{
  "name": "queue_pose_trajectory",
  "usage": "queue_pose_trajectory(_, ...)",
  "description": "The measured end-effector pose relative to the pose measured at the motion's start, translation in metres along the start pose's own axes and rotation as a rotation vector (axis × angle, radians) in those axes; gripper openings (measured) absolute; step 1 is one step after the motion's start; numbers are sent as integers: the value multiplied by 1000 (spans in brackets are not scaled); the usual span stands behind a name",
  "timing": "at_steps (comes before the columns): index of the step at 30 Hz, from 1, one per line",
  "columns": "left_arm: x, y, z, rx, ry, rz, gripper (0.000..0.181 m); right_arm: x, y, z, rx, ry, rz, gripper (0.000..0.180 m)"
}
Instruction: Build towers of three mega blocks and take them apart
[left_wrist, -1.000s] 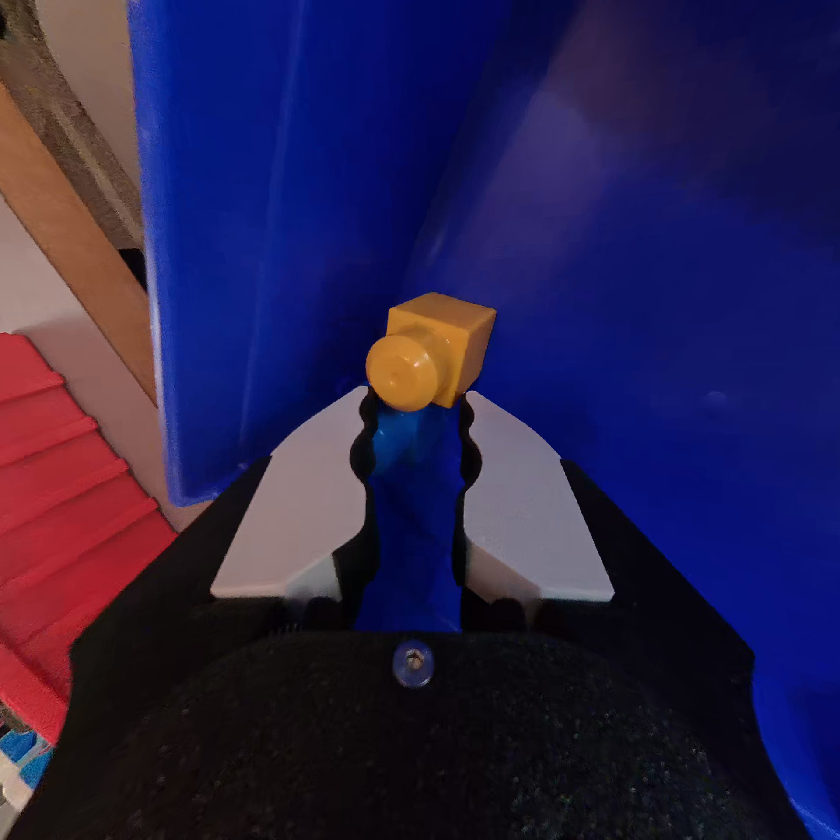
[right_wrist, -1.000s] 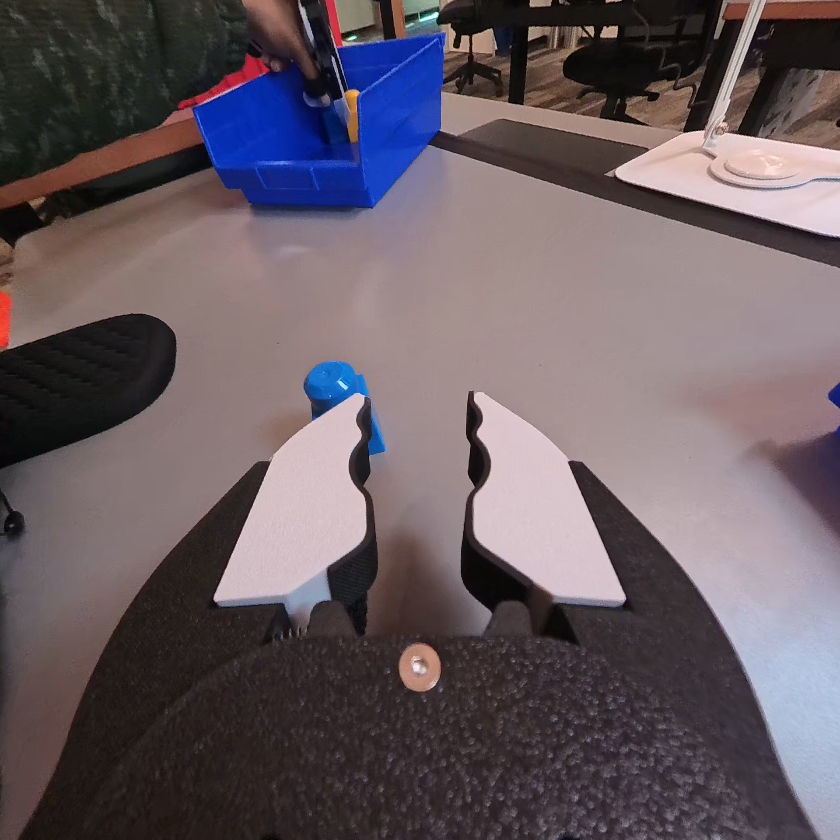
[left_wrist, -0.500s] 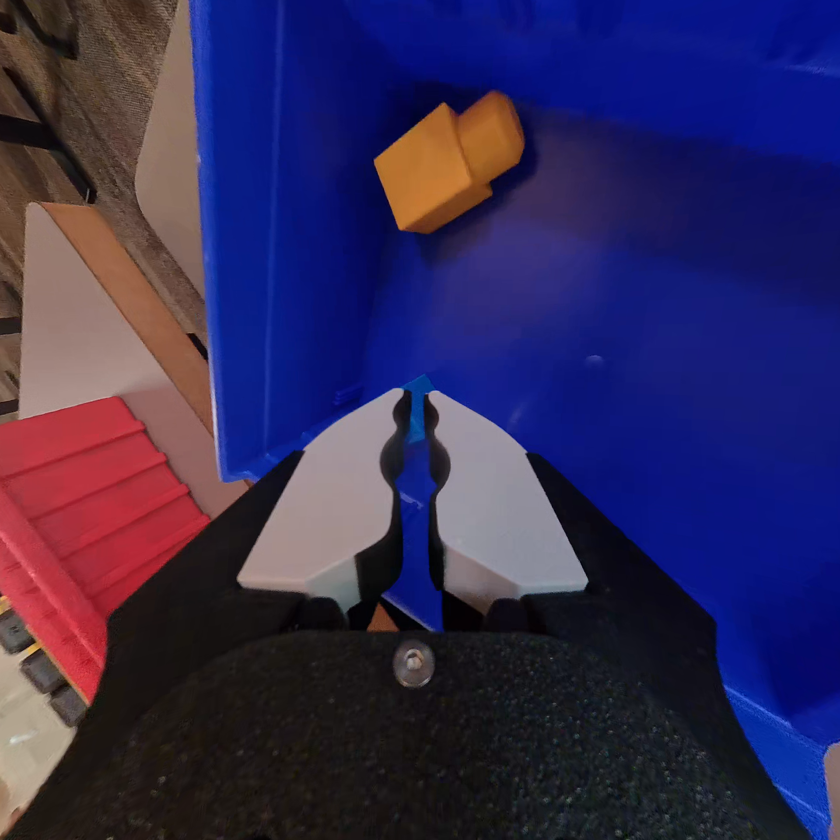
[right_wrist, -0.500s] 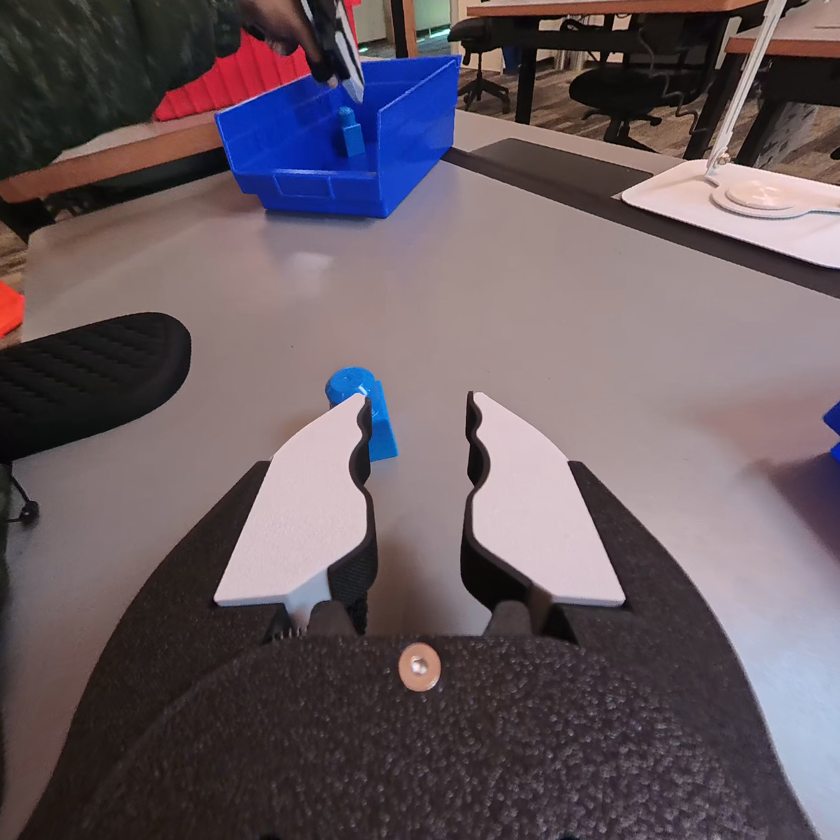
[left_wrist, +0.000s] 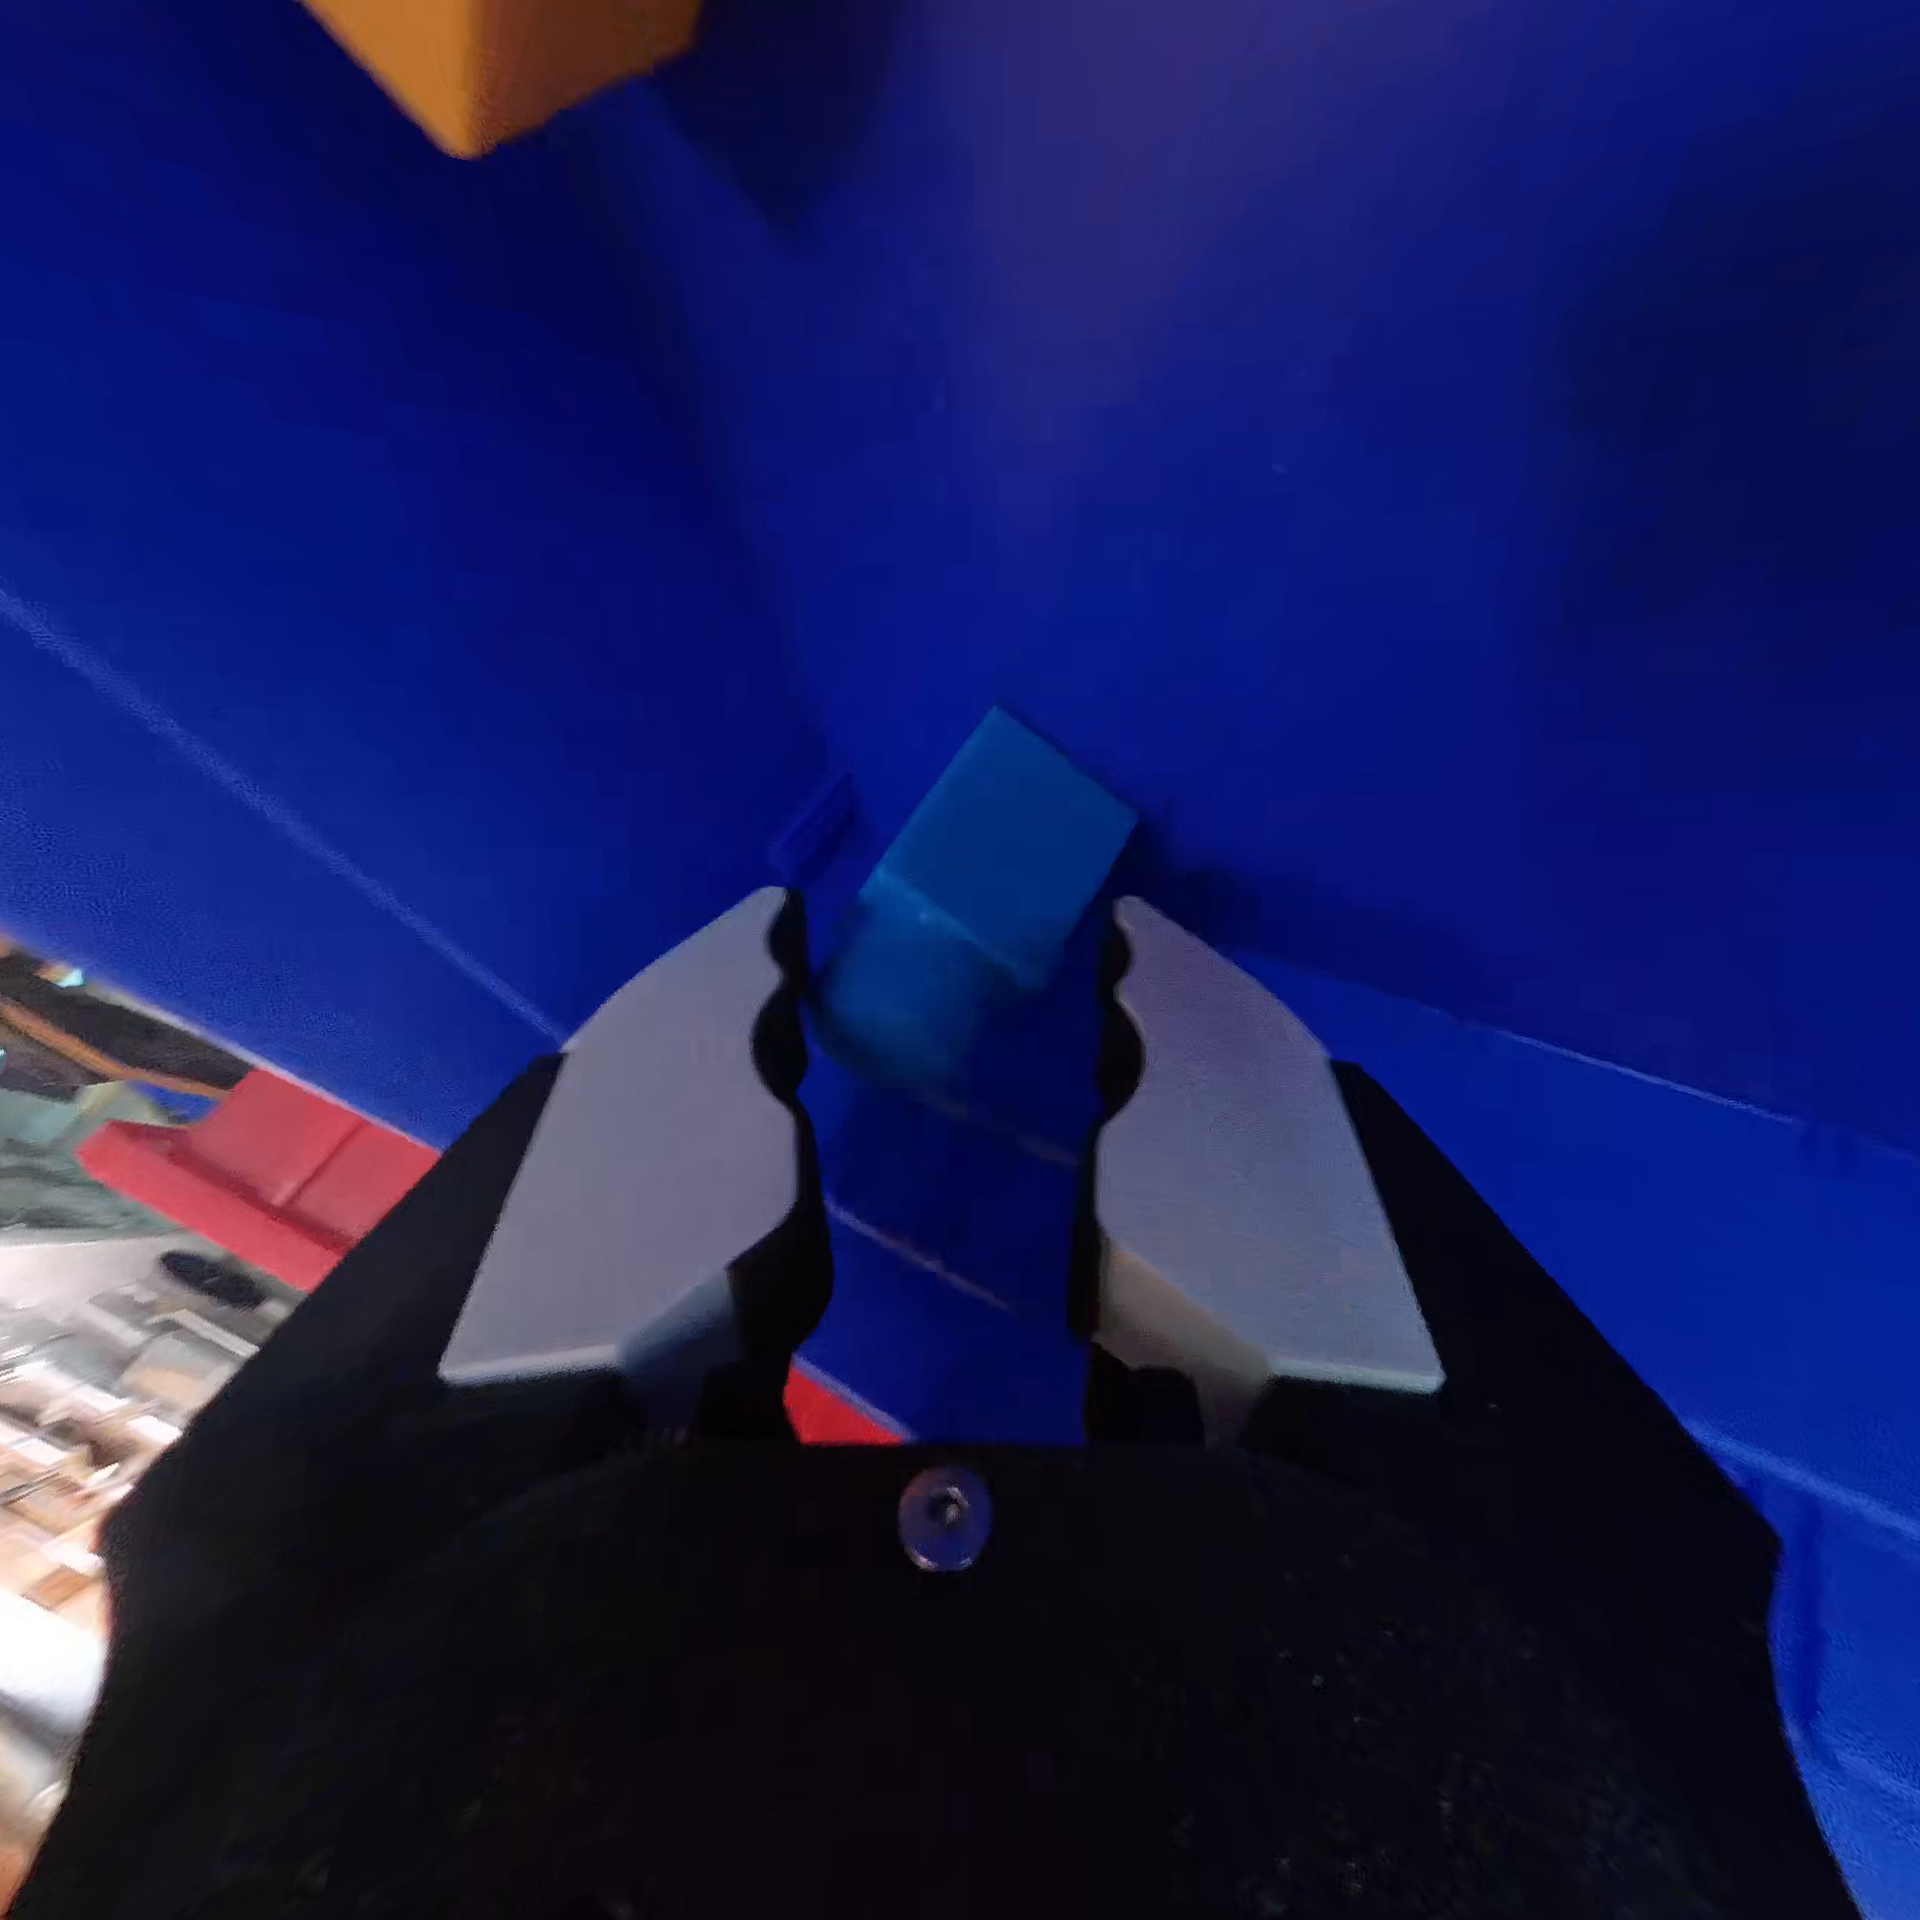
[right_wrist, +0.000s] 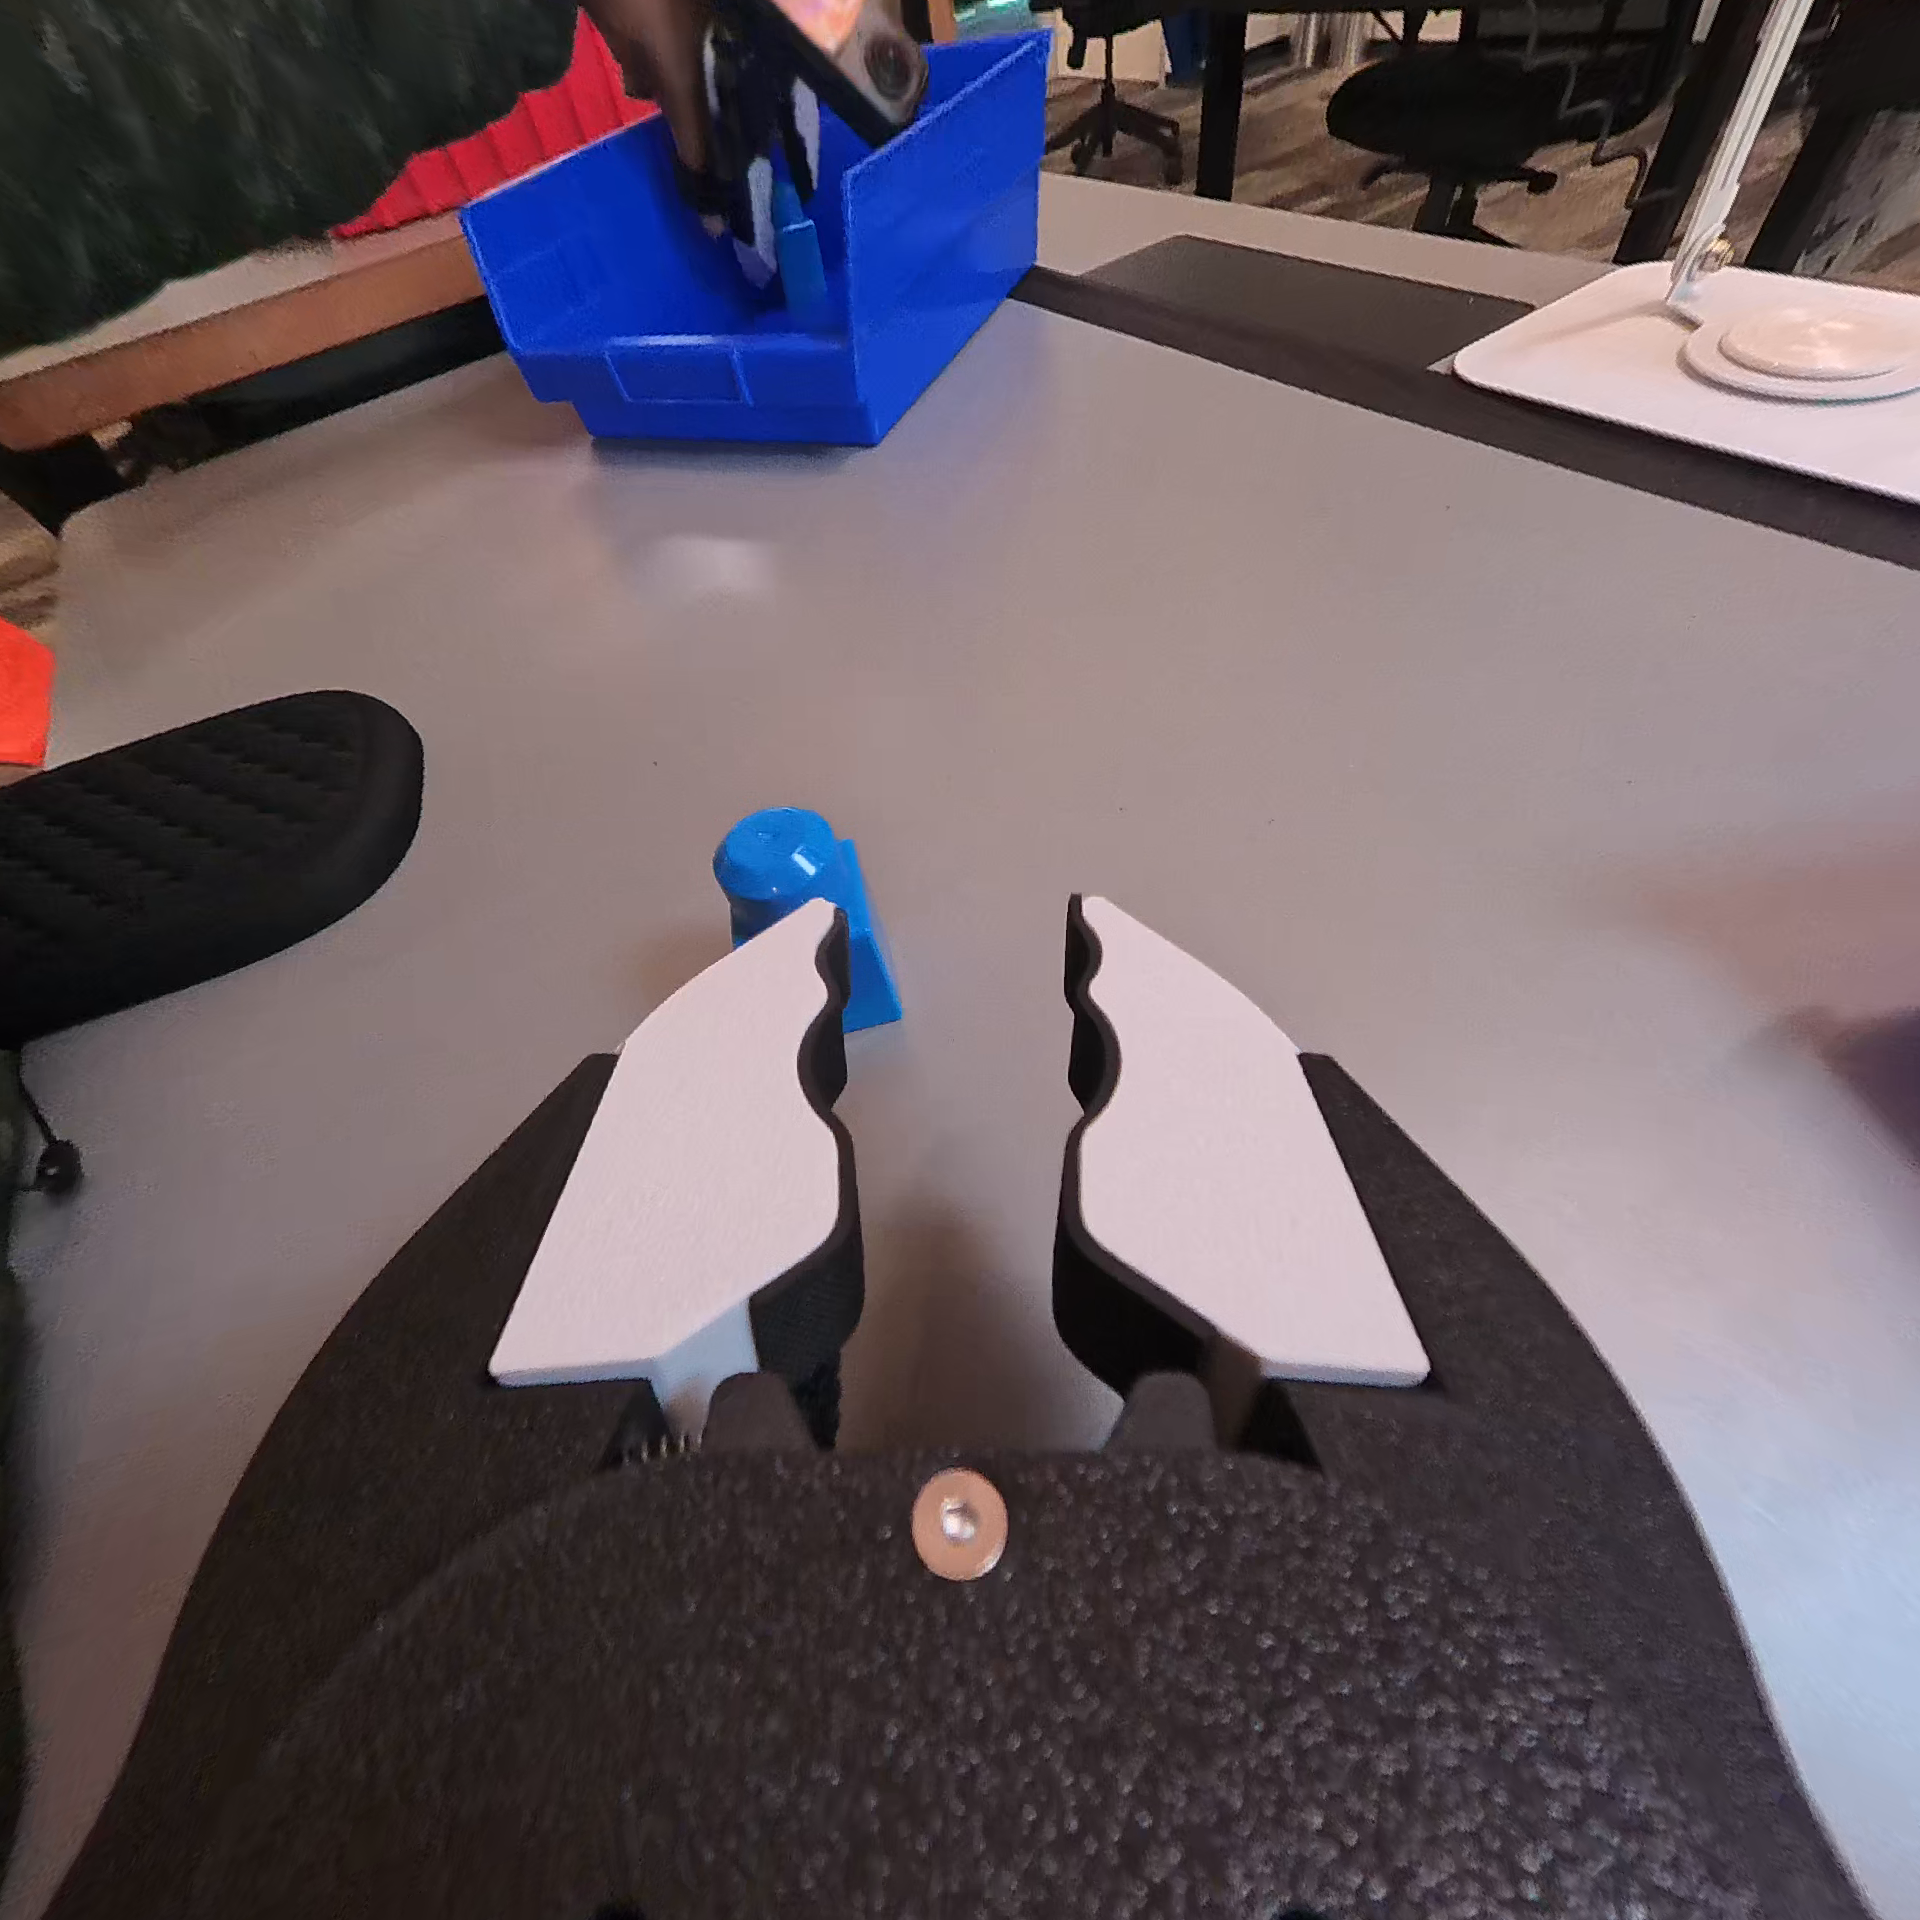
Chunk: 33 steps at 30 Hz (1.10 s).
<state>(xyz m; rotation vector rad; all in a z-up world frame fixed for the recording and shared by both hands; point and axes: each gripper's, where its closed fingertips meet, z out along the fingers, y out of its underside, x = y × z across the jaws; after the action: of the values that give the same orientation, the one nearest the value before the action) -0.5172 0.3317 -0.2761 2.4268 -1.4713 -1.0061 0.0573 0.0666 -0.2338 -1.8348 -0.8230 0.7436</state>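
Observation:
In the left wrist view my left gripper (left_wrist: 951, 914) is open inside the blue bin (left_wrist: 1351, 520). A light blue block (left_wrist: 997, 831) lies tilted between its fingertips, close to the left finger, with a gap on the right. An orange block (left_wrist: 499, 73) lies in the bin at the top edge of the view. In the right wrist view my right gripper (right_wrist: 954, 914) is open and empty, low over the grey table (right_wrist: 1247, 675). Another blue block (right_wrist: 790, 894) stands just beyond its left fingertip. The left gripper (right_wrist: 769, 208) shows far off, reaching into the bin (right_wrist: 727, 343).
A black ribbed pad (right_wrist: 187, 831) lies at the table's left edge. A white tray (right_wrist: 1714, 384) with a lamp base sits at the back right. A red ribbed object (left_wrist: 260, 1174) lies beside the bin. Office chairs and desks stand behind the table.
The orange block came off the blue one and now lies in the bin. My left gripper has opened and come down around the blue block. The right gripper has hardly moved.

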Motion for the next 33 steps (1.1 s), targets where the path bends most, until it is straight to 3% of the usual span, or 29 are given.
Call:
queue_pose_trajectory(1,0,-2,3,-7,-24,26,45,1,1,1,-4,0,4,40)
queue_pose_trajectory(3,1,-4,0,-15,-25,35,44,1,2,2,-9,1,9,40)
queue_pose_trajectory(6,3,-18,-33,104,-10,11,43,1,1,1,-3,0,9,40)
queue_pose_trajectory(11,47,-62,-157,385,55,69,42,-3,-2,0,7,-13,-3,40)
queue_pose_trajectory(19,203,-133,-304,475,21,470,43,-6,-8,-7,35,10,-51,39)
queue_pose_trajectory(23,284,-185,-317,500,51,634,43,0,-10,-13,50,39,-56,38)
queue_pose_trajectory(26,319,-213,-311,524,104,655,43,1,-13,-17,76,37,-33,38)
queue_pose_trajectory(28,329,-224,-312,588,152,638,44,3,-16,-20,96,35,-9,38)
queue_pose_trajectory(30,331,-225,-320,669,207,605,58,5,-18,-23,112,32,11,38)
queue_pose_trajectory(33,306,-214,-342,840,277,481,63,4,-21,-24,124,21,21,38)
